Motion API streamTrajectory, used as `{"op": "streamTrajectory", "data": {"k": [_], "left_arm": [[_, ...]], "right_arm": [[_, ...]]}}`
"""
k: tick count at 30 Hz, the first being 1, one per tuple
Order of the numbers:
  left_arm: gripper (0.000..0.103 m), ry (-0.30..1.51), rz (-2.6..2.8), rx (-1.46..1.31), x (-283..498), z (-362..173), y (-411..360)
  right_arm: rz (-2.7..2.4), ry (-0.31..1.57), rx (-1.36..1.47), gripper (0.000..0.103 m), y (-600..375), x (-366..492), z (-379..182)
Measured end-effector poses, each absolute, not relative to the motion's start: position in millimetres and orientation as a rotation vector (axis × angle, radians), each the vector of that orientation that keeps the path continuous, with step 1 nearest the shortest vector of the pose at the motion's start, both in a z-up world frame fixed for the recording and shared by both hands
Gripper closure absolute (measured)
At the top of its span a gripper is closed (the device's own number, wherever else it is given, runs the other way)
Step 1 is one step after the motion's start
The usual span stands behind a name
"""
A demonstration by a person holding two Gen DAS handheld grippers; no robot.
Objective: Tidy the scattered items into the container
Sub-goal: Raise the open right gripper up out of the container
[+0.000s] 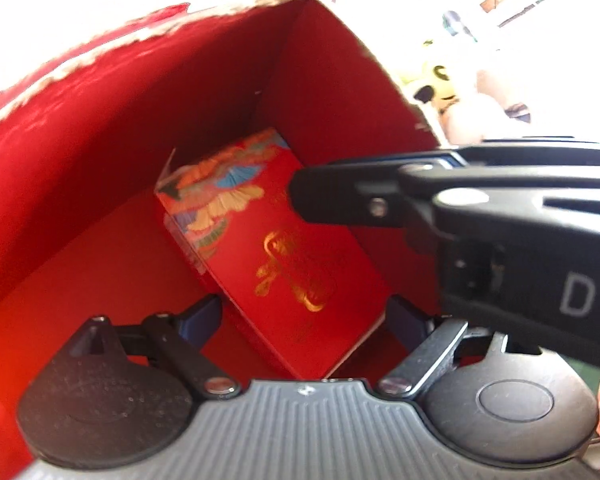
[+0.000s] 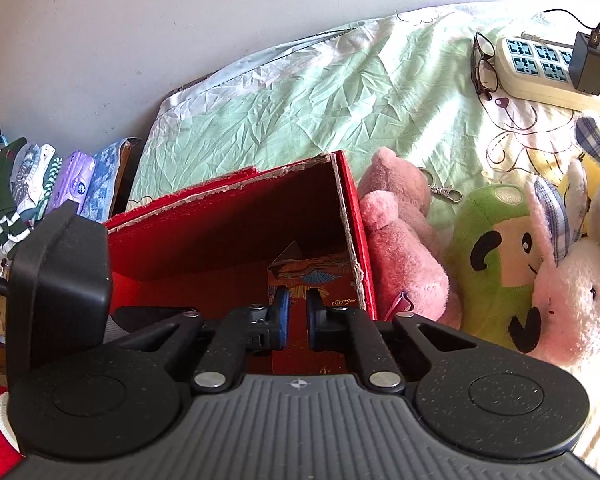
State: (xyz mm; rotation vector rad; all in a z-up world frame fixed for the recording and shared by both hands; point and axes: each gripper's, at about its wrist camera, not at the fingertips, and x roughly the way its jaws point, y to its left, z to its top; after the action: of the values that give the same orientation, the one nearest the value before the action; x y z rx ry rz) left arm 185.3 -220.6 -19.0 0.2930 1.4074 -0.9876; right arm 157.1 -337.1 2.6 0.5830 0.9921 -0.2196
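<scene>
The small red packet (image 1: 284,252), printed with gold script and coloured fans, lies tilted inside the red box (image 1: 100,128), its long axis running toward the far corner; its near end is cut off. The left claw (image 1: 300,316) is spread around it. The right claw (image 2: 296,314) pinches its edge. Plush toys (image 2: 496,264) lie on the bed (image 2: 300,92).

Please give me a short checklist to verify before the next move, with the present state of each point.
1. Small red box inside the red container: ok.
2. Left gripper open, fingers either side of the box: ok.
3. Right gripper released from the box: cannot tell; its fingers sit close together.
4. Box lying flat on the bottom: not ok, it looks tilted.
5. Pink plush and green plush tidied: not ok, both outside.
</scene>
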Motion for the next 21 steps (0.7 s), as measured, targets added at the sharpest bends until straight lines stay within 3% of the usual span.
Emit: {"op": "streamTrajectory", "data": {"k": [21], "left_arm": [[0.015,1.374,-0.933,0.343,153,1,-222]], "right_arm": [[-0.247,0.877,0.493,0.103,-327,147,3]]}}
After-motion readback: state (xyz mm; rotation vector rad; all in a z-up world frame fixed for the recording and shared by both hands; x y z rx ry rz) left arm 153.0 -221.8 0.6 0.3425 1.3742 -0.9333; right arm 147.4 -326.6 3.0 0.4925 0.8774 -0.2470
